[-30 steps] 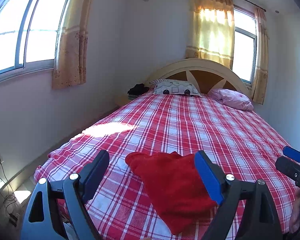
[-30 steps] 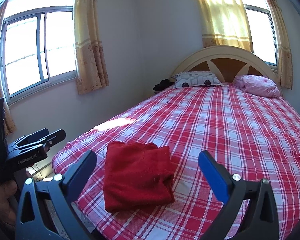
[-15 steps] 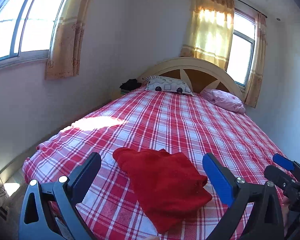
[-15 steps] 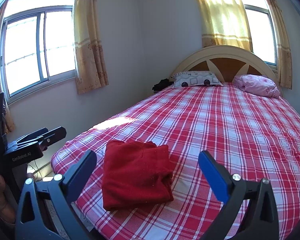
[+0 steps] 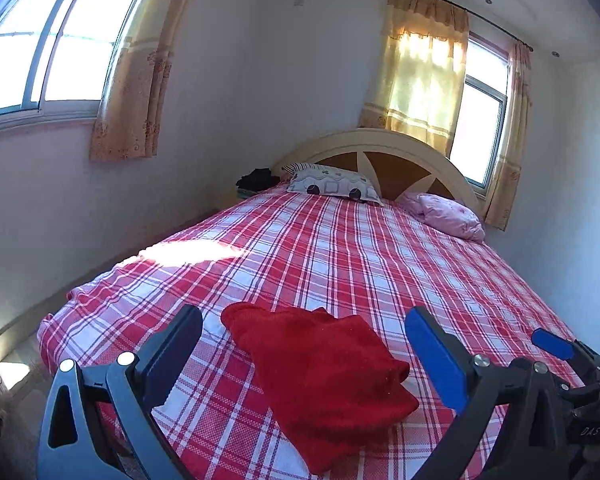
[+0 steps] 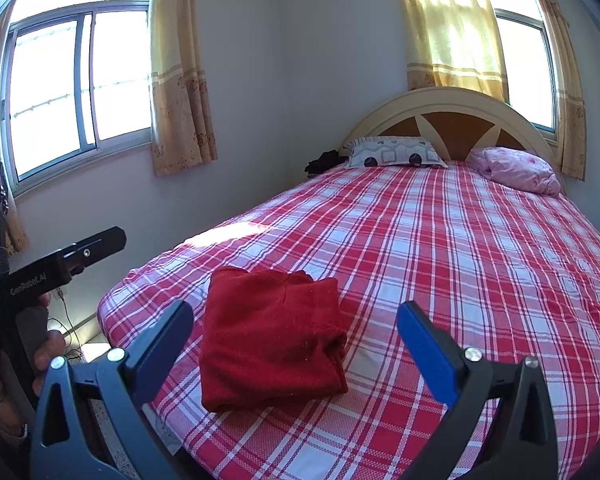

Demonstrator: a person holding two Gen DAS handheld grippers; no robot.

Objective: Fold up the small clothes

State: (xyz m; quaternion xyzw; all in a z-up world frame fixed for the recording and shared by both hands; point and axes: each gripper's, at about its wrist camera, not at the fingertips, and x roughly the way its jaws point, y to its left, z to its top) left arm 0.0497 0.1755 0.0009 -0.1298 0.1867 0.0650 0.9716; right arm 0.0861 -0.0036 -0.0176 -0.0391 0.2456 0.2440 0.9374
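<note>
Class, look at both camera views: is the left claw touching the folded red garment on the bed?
Apart. In the left wrist view the left claw stands wide open, with checked bedsheet showing between each finger and the red garment.

The folded garment point(image 6: 272, 336) near the foot of the bed is plain deep red, and the bedsheet point(image 6: 460, 264) under it has a check pattern of red, pink and white. At the far end, the left pillow point(image 6: 394, 153) is pale grey-white with dark circles and squares, the right pillow point(image 6: 516, 169) is pink, and the headboard point(image 6: 452, 120) is cream with brown panels. The curtains point(image 6: 180, 92) are yellow-beige with small flower prints, the walls point(image 6: 268, 100) are white, and the gripper fingers point(image 6: 428, 356) have blue pads on dark frames.
</note>
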